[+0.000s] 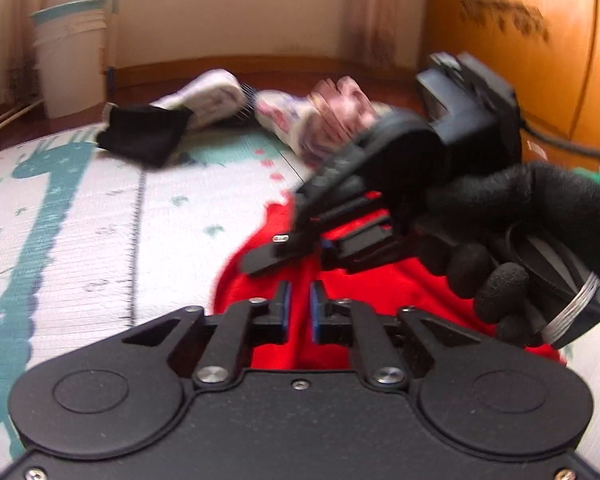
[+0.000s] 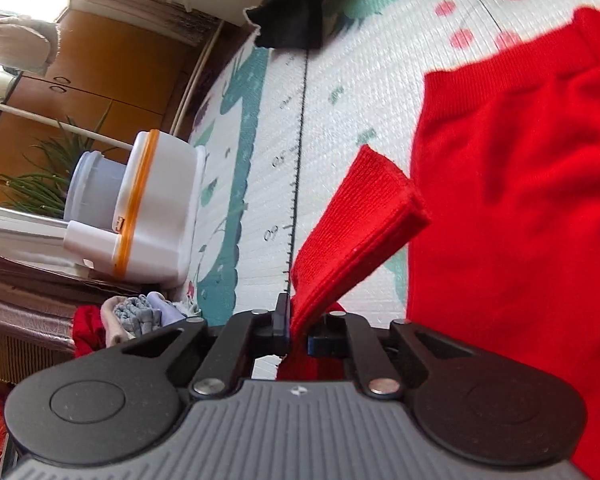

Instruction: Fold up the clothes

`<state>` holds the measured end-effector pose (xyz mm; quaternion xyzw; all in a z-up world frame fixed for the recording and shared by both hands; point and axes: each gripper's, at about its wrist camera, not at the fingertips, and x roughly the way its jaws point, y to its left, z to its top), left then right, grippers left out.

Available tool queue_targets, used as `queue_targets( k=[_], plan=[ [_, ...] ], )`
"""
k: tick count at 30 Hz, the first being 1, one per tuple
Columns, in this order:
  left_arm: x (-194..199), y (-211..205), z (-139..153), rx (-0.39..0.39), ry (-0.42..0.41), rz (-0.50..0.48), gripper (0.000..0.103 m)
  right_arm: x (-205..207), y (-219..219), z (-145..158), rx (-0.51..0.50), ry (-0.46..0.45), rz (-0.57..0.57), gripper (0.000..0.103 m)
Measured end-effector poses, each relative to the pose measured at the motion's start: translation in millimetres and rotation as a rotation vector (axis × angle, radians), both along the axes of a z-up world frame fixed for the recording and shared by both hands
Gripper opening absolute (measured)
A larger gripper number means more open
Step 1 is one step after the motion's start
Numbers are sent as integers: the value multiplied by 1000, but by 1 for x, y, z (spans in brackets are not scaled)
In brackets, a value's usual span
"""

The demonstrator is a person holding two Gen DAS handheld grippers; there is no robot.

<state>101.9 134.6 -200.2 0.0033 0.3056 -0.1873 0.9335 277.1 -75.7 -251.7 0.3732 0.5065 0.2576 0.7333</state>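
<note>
A red garment (image 1: 364, 292) lies on the patterned play mat (image 1: 80, 220). My left gripper (image 1: 300, 296) hovers over its left part, jaws nearly together, and a ridge of red cloth fills the narrow gap. Just ahead, a black-gloved hand (image 1: 520, 216) holds my right gripper (image 1: 268, 254), which points left over the same cloth. In the right wrist view, my right gripper (image 2: 298, 320) is shut on a layered, ribbed red edge (image 2: 360, 232) that rises off the mat (image 2: 340, 80). The rest of the red garment (image 2: 520, 200) spreads to the right.
A black cloth (image 1: 140, 136) (image 2: 292, 16) and a patterned heap of clothes (image 1: 324, 120) lie at the mat's far end. A white bucket (image 1: 72, 56) stands beyond. A white box with orange band (image 2: 152, 208) and bunched clothes (image 2: 140, 316) sit off the mat's left side.
</note>
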Motion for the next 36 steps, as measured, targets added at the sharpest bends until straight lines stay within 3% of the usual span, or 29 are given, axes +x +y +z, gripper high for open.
queue_targets(
  k=[3, 8, 14, 18, 25, 36],
  plan=[
    [-5, 23, 8, -101, 19, 61, 8, 6, -9, 15, 14, -12, 11, 9],
    [-12, 36, 8, -156, 44, 95, 38, 11, -26, 46, 18, -31, 51, 9],
    [-20, 35, 5, -236, 80, 70, 45, 11, -58, 84, -8, -63, 76, 9],
    [-23, 23, 2, -237, 101, 31, 46, 9, -90, 105, -31, -72, 68, 9],
    [-37, -5, -19, -166, 154, -64, 46, -12, -147, 121, -14, -87, -14, 9],
    [-56, -63, -39, -34, 172, -259, 46, -56, -200, 92, -63, -35, -77, 9]
  ],
)
